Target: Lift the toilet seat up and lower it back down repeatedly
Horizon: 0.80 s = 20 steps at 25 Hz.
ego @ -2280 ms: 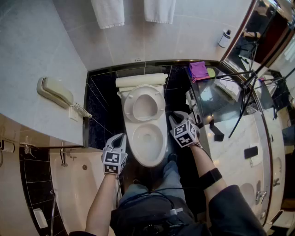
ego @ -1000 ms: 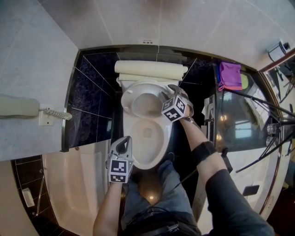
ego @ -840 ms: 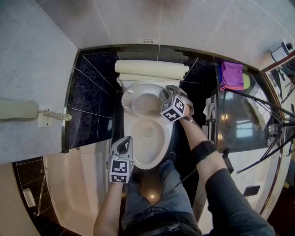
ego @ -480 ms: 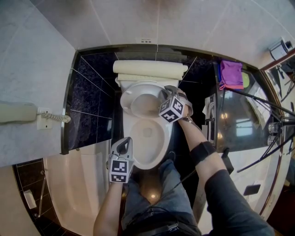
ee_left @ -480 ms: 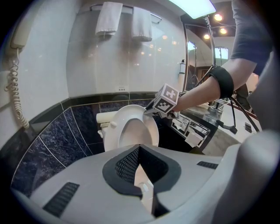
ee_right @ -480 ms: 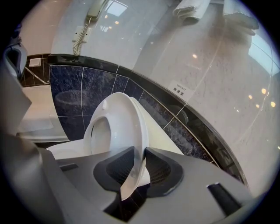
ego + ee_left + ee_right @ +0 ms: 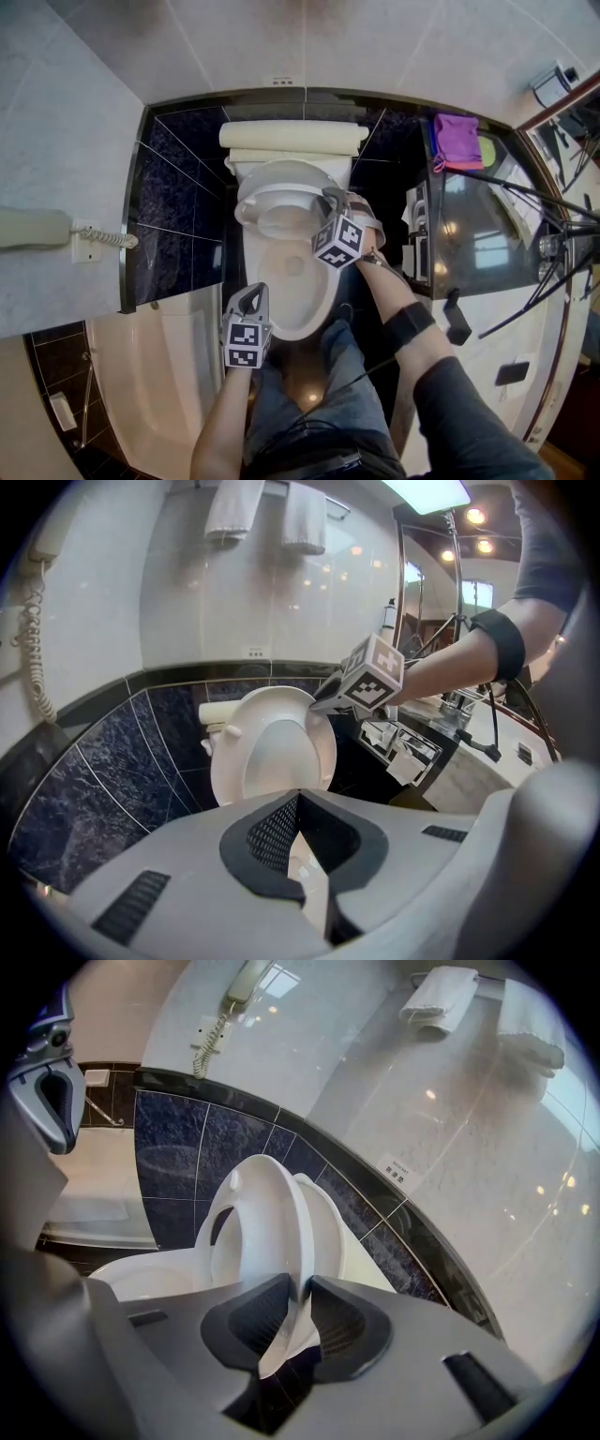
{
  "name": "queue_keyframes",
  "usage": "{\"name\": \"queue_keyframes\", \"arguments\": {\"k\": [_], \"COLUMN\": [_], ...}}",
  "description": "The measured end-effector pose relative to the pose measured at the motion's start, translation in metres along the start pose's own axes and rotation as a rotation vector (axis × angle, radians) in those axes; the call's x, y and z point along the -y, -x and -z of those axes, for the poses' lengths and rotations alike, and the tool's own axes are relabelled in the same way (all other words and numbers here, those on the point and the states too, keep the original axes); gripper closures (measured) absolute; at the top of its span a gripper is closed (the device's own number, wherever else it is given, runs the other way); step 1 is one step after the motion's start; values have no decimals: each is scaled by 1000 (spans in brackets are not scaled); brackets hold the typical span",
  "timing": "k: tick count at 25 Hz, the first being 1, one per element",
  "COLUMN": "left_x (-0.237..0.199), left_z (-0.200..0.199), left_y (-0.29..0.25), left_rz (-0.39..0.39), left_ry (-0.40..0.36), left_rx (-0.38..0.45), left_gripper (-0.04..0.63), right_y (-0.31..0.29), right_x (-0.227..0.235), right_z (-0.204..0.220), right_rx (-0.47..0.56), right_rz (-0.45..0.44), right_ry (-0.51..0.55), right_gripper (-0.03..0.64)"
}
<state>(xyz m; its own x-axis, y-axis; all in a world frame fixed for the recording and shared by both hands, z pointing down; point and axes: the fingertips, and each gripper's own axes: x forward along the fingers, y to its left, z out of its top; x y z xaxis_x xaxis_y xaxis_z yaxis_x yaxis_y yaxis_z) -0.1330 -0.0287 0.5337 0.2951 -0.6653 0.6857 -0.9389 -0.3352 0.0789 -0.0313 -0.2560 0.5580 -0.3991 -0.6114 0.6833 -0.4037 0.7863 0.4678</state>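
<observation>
The toilet seat (image 7: 274, 201) stands tilted partway up off the bowl (image 7: 298, 305), and its right rim is pinched between the pads of the right tongs (image 7: 331, 195). The left tongs (image 7: 250, 296) hang closed with nothing between them, just off the bowl's front left edge and next to the bathtub (image 7: 155, 375).

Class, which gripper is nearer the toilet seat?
Right. The right gripper grips the toilet seat by its rim; the left gripper hangs beside the bowl, apart from the seat.
</observation>
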Motion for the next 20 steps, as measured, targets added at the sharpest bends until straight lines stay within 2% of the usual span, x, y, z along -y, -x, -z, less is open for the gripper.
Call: {"name": "queue_keyframes", "arguments": {"k": [9,20], "left_x": [3,10], "left_z": [26,54], "left_y": [-6,-25], "left_rz": [6,24], "left_ry": [12,32], "left_rx": [-35,-30], "left_gripper": [595,595], "right_y": [48,94], "right_x": [-51,-130], "right_z": [7,29], "right_rx": [7,-19], "right_rz": [19,33], "right_ry": [54,136], "right_gripper": [525,531]}}
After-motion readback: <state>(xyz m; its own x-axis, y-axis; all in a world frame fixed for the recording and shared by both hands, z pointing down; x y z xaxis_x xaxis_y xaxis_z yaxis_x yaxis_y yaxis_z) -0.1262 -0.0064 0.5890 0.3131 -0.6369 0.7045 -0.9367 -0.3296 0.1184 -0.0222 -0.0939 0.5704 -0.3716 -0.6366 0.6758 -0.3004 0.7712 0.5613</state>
